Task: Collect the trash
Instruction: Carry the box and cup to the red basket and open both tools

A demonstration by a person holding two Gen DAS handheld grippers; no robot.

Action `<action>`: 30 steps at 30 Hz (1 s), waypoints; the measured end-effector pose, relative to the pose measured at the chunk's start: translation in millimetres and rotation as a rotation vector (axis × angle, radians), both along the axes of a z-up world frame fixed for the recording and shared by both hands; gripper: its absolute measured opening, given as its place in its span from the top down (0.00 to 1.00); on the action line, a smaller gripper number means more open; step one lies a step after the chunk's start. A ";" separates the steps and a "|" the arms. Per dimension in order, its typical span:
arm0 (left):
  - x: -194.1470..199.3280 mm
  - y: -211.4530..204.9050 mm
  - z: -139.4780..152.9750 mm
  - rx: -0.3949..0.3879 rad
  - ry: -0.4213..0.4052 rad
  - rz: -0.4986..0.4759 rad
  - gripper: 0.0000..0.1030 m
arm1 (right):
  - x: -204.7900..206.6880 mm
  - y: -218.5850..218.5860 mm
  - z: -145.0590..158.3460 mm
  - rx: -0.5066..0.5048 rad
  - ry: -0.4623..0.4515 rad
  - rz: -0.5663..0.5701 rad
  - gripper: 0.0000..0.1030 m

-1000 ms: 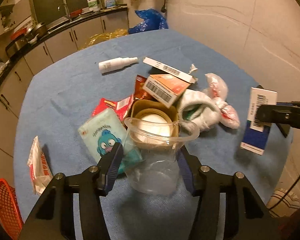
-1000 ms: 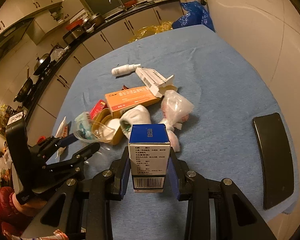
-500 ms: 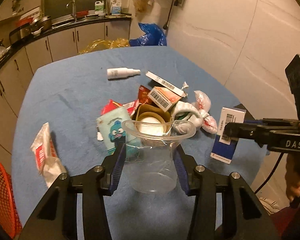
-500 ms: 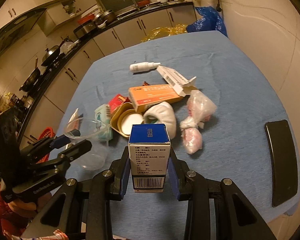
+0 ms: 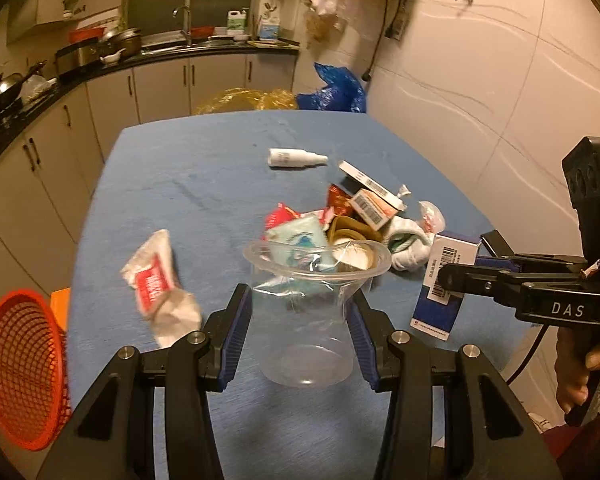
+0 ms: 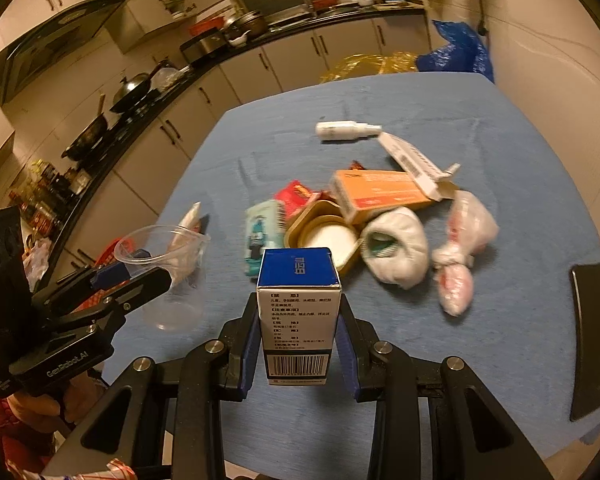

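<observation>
Left wrist view: a clear plastic cup [image 5: 306,312] is clamped upright in the left tool [image 5: 300,336] above the table [image 5: 188,184], the red mesh basket [image 5: 20,368] lying lower-left, while a blue-and-white carton [image 6: 298,312] is gripped upright by the right tool [image 6: 298,354].

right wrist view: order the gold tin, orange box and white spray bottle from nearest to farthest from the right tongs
1. Gold tin, just beyond the blue box that the right tongs grip.
2. Orange box, mid-table, behind the tin and to its right.
3. White spray bottle, lying toward the far end.
</observation>
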State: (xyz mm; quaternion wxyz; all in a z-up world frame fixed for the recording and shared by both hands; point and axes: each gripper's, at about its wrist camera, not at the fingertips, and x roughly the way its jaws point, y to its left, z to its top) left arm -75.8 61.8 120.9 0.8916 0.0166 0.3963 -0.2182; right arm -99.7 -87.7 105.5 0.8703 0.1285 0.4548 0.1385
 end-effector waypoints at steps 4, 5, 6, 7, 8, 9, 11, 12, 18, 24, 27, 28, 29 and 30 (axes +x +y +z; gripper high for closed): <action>-4.2 21.2 6.7 -0.001 -0.021 0.046 0.55 | 6.4 20.2 4.3 -0.009 -0.007 0.045 0.64; -5.5 25.0 7.2 0.000 -0.026 0.056 0.55 | 8.3 25.6 5.7 -0.012 -0.009 0.057 0.64; -6.2 31.0 8.8 -0.001 -0.031 0.070 0.55 | 10.5 31.5 7.4 -0.015 -0.012 0.068 0.64; -6.9 37.8 10.6 -0.004 -0.035 0.084 0.55 | 12.6 37.0 9.2 -0.016 -0.015 0.078 0.64; -7.8 44.5 12.4 -0.006 -0.039 0.098 0.55 | 14.2 42.0 10.7 -0.017 -0.017 0.087 0.64; -9.0 52.0 14.0 -0.008 -0.044 0.114 0.55 | 16.1 47.3 12.1 -0.018 -0.018 0.097 0.64; -10.3 67.5 17.4 -0.013 -0.052 0.143 0.55 | 21.0 62.8 15.2 -0.022 -0.020 0.125 0.64; -11.5 75.9 19.2 -0.012 -0.059 0.161 0.55 | 23.6 72.6 17.0 -0.023 -0.021 0.144 0.64; -15.3 138.0 24.8 -0.025 -0.075 0.277 0.55 | 38.9 124.4 26.9 0.001 -0.022 0.231 0.64; -21.3 200.0 21.8 -0.015 -0.066 0.380 0.55 | 52.1 199.5 32.8 0.024 -0.022 0.349 0.64; -25.0 228.9 16.0 -0.001 -0.053 0.420 0.55 | 57.5 234.1 31.7 0.044 -0.011 0.395 0.64; -27.5 240.6 13.2 0.006 -0.048 0.432 0.55 | 59.3 246.2 31.5 0.048 -0.010 0.412 0.64; -28.1 248.0 10.9 0.011 -0.043 0.441 0.55 | 60.6 257.8 31.1 0.048 -0.009 0.426 0.64; -29.2 255.1 8.3 0.016 -0.037 0.449 0.55 | 62.5 267.5 30.3 0.046 -0.006 0.436 0.64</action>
